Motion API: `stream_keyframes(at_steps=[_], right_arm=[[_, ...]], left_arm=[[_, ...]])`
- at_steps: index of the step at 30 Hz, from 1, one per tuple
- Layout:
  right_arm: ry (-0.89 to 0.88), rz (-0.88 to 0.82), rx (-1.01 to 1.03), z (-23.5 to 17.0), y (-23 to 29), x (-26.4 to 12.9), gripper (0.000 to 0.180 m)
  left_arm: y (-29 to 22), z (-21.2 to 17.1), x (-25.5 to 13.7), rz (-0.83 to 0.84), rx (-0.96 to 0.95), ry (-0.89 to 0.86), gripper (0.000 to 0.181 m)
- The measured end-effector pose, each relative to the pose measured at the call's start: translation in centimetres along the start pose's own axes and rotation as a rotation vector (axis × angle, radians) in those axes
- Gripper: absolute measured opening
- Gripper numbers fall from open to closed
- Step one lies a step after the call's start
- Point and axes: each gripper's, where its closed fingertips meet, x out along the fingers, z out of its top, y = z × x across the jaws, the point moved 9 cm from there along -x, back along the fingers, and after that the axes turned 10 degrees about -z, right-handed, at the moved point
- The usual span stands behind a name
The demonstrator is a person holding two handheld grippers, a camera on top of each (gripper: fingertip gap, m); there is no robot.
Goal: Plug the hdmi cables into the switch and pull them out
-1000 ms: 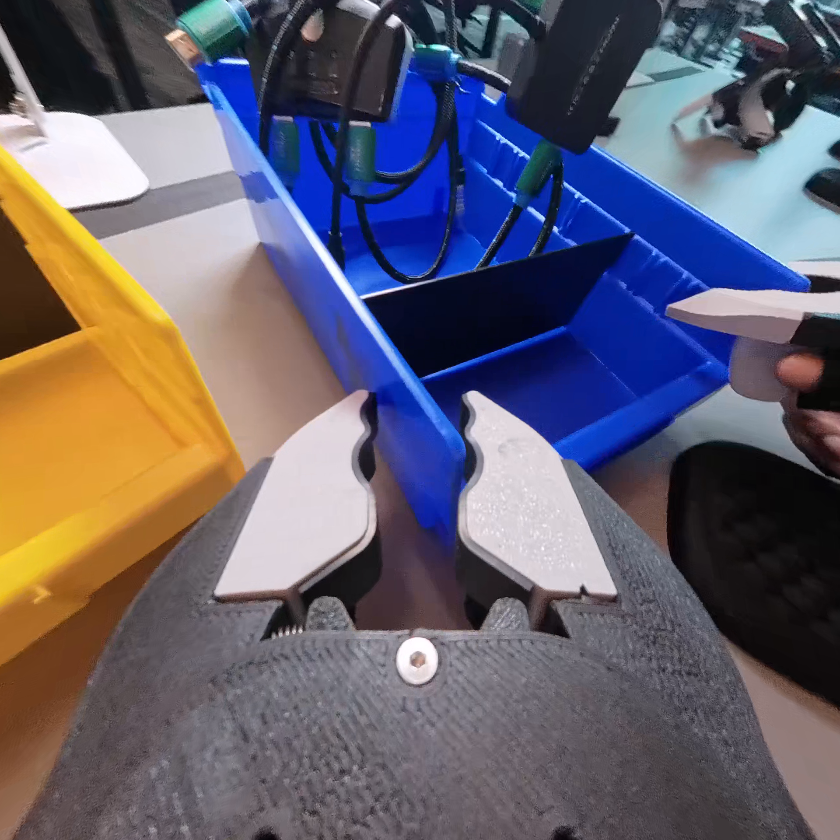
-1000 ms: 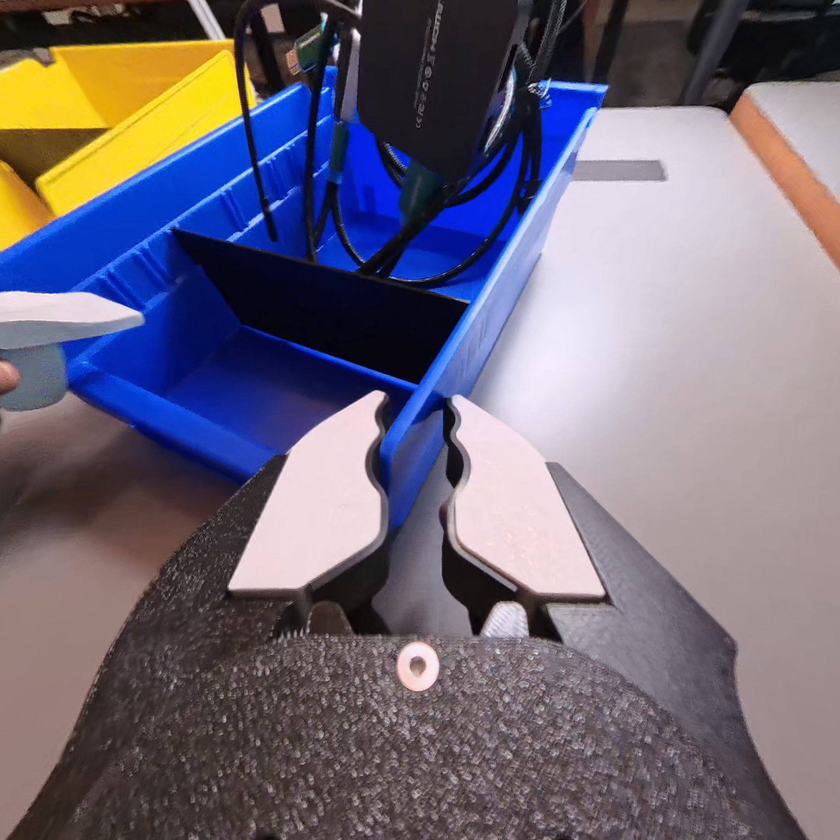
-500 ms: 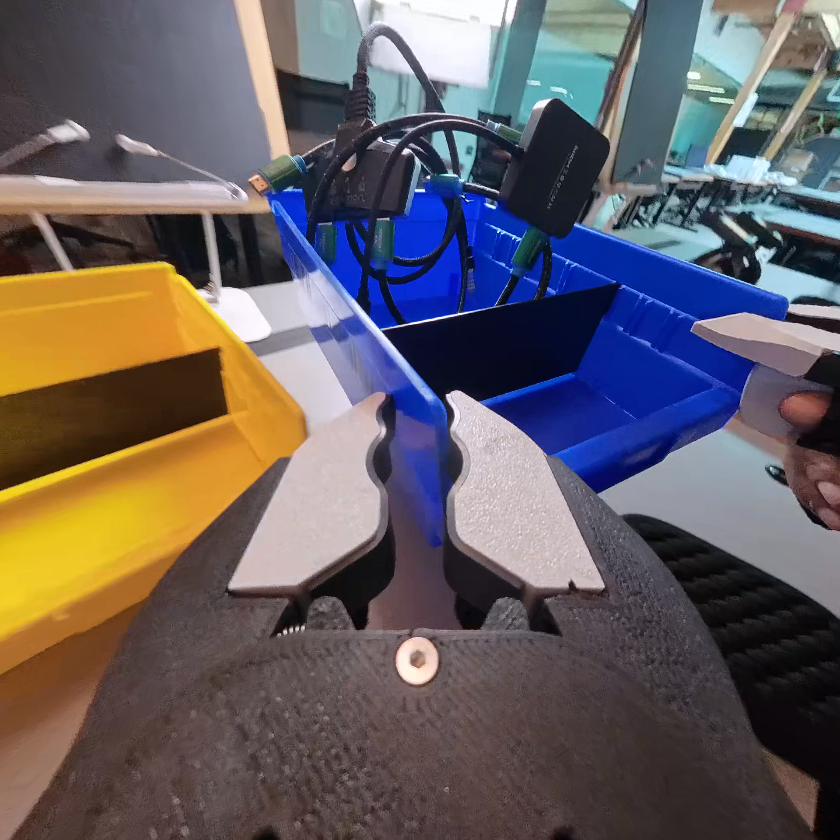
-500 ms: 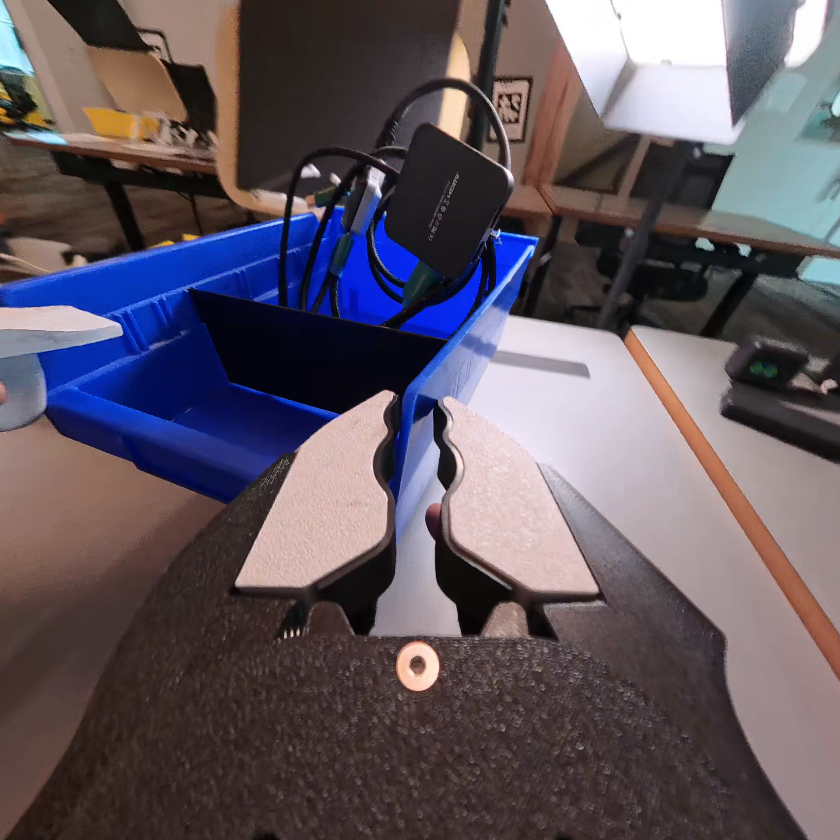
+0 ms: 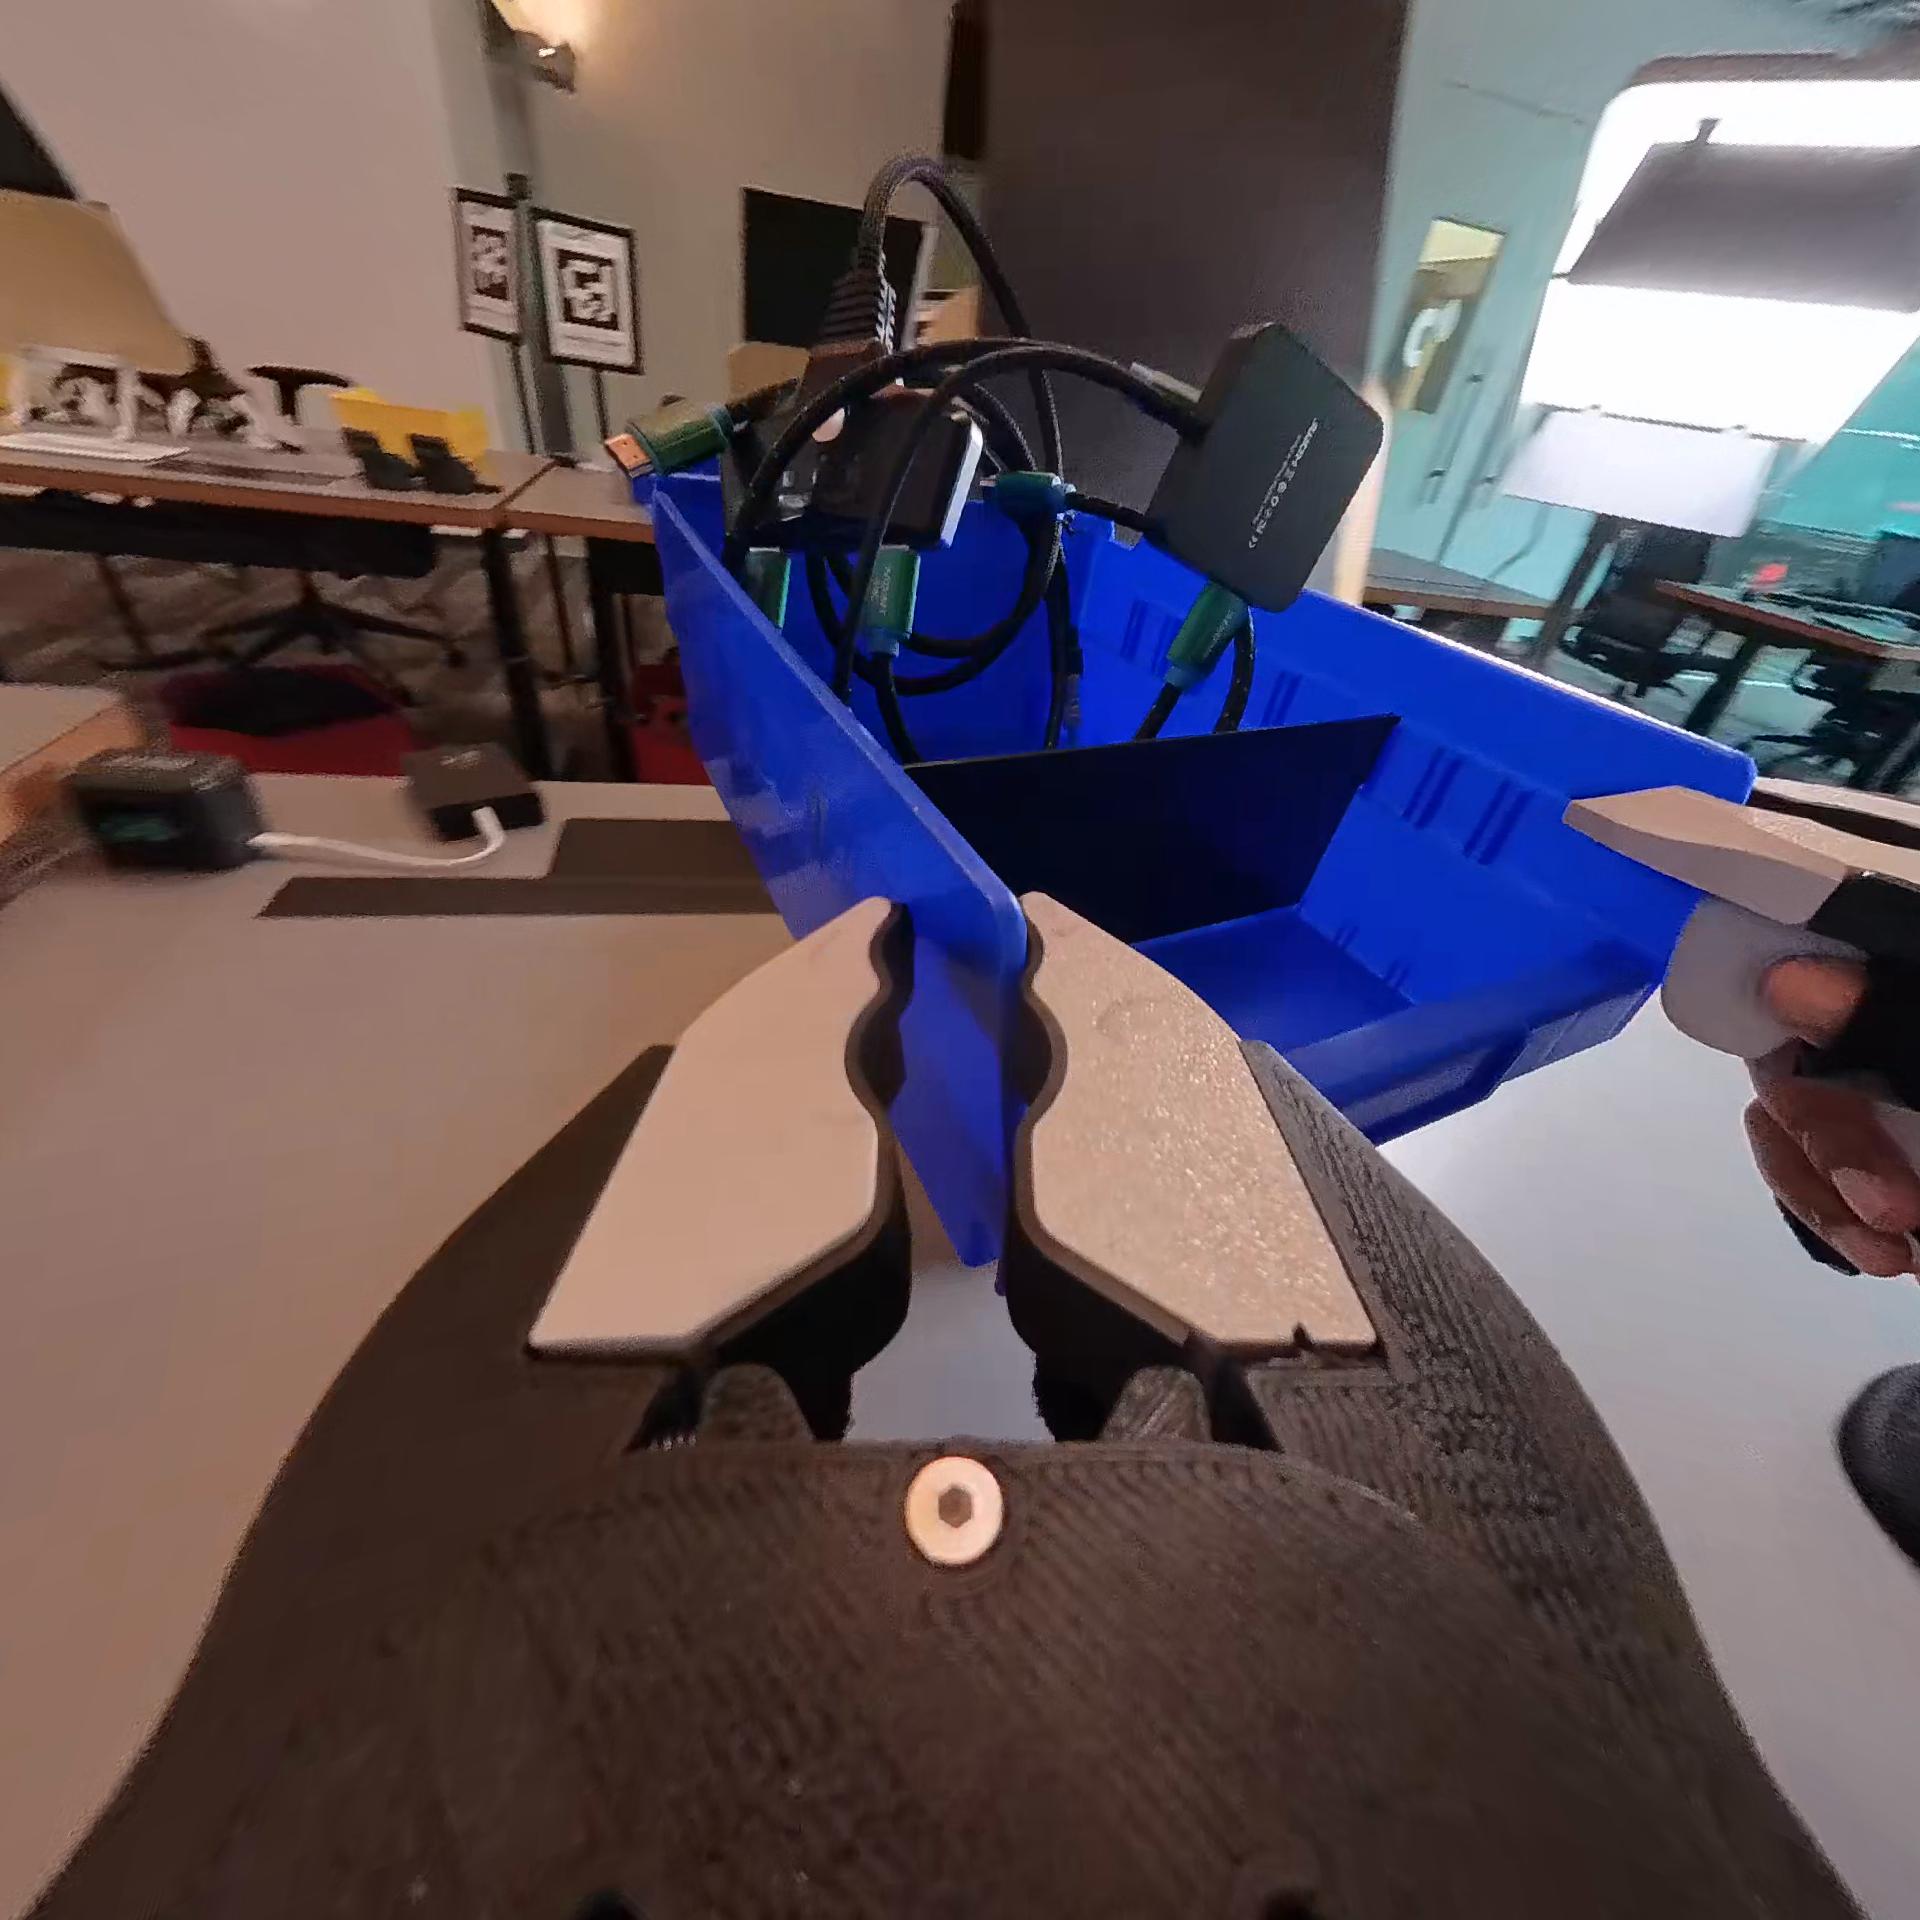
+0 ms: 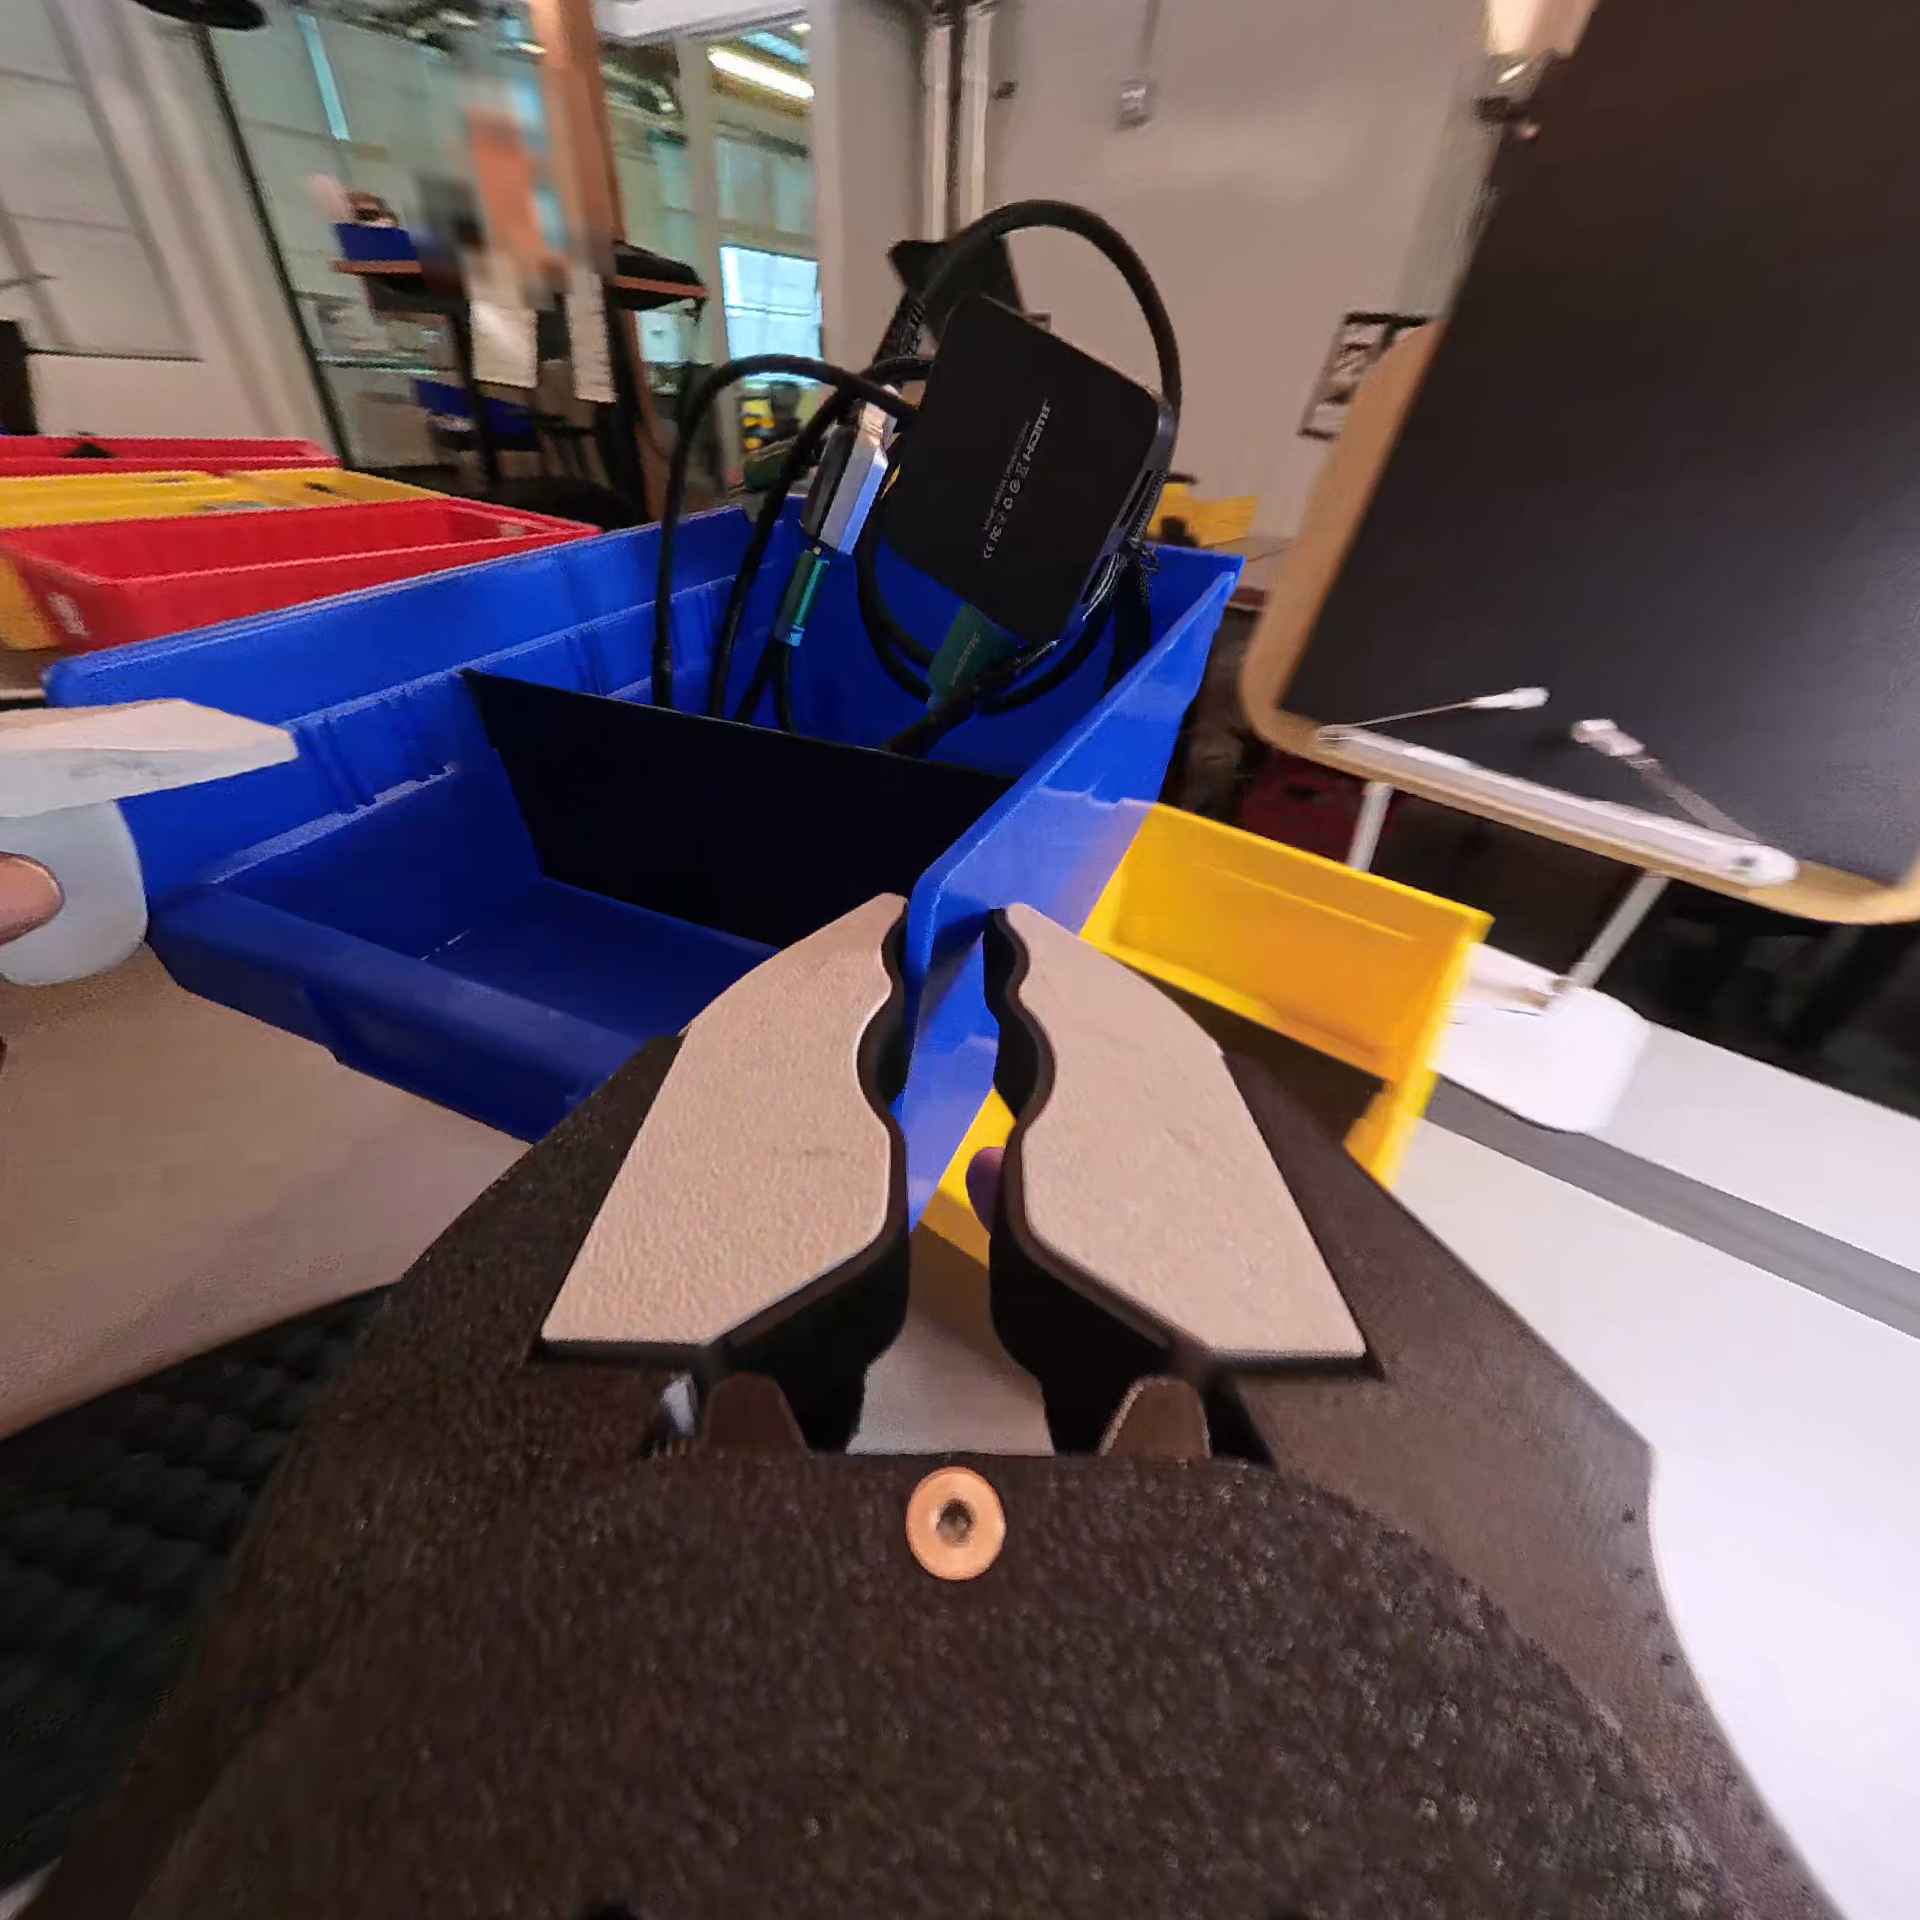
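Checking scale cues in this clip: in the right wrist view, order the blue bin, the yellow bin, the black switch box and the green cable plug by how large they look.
1. blue bin, largest by far.
2. yellow bin, partly hidden behind the blue one, so its rank is by visible area only.
3. black switch box.
4. green cable plug, smallest.

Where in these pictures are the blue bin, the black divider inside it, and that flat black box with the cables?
blue bin (image 5: 852,831): left wrist view, on its long side wall.
black divider (image 6: 727,821): right wrist view, on its flat face.
black box (image 5: 1262,488): left wrist view, on its broad flat face.
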Motion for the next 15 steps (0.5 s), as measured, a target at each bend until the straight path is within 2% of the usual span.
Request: stream_keyframes(at_steps=[7,15], right_arm=[[0.079,0.130,0.034,-3.9,6.5,5.5,0.013],[0.170,0.145,-0.002,-9.2,7.9,7.6,0.014]], left_arm=[[6.9,-3.2,-4.0,0.154,-0.053,0.036,0.014],[10.0,-8.3,-3.6,0.183,-0.093,0.083,0.013]])
